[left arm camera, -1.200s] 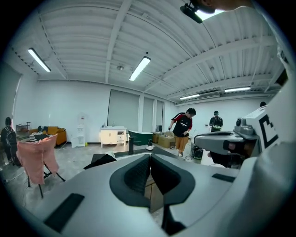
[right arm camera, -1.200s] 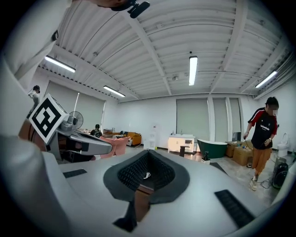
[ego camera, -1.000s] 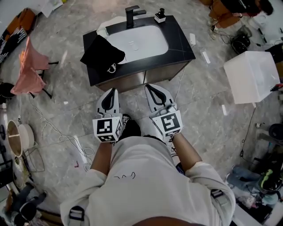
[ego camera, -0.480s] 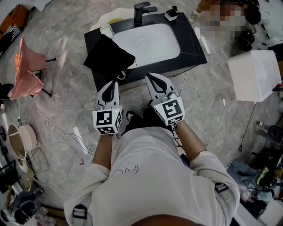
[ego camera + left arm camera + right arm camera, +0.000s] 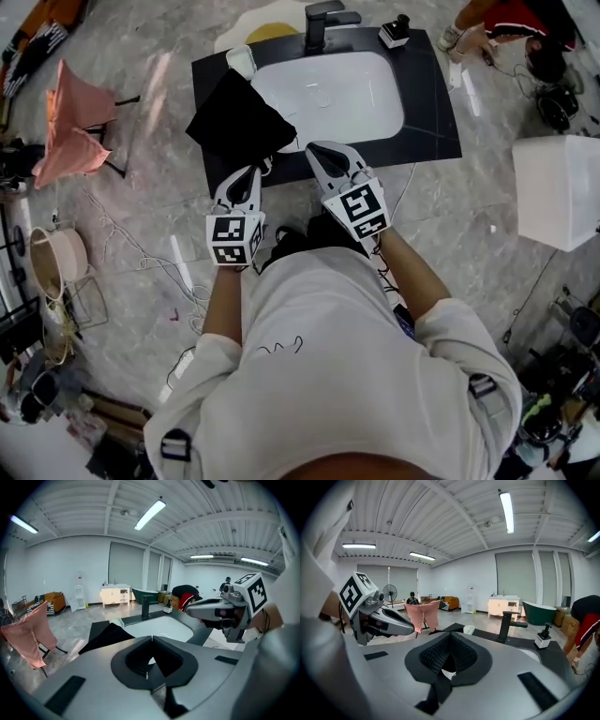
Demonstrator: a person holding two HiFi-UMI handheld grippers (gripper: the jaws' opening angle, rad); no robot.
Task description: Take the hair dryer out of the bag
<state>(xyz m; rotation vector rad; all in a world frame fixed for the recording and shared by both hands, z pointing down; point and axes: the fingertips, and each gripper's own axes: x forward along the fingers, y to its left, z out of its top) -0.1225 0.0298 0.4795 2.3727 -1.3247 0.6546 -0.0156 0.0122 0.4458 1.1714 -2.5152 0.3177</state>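
A black bag (image 5: 239, 120) lies on the left part of a black vanity counter (image 5: 427, 112), beside the white sink (image 5: 328, 89). It also shows as a dark fold (image 5: 105, 637) in the left gripper view. No hair dryer is in sight. My left gripper (image 5: 251, 172) is shut and empty, its tip at the counter's front edge just below the bag. My right gripper (image 5: 316, 148) is shut and empty too, its tip over the front rim beside the bag's right corner. The left gripper view shows its own jaws (image 5: 152, 638) closed; the right gripper view shows the same (image 5: 451, 634).
A black faucet (image 5: 323, 19), a small dispenser (image 5: 394, 30) and a white cup (image 5: 242, 61) stand along the counter's back. A pink cloth on a stand (image 5: 70, 127) is at the left, a white box (image 5: 562, 187) at the right. Cables trail over the floor.
Both grippers have moved forward from the floor in front of the vanity to its front edge, close to the bag. Both stayed shut.
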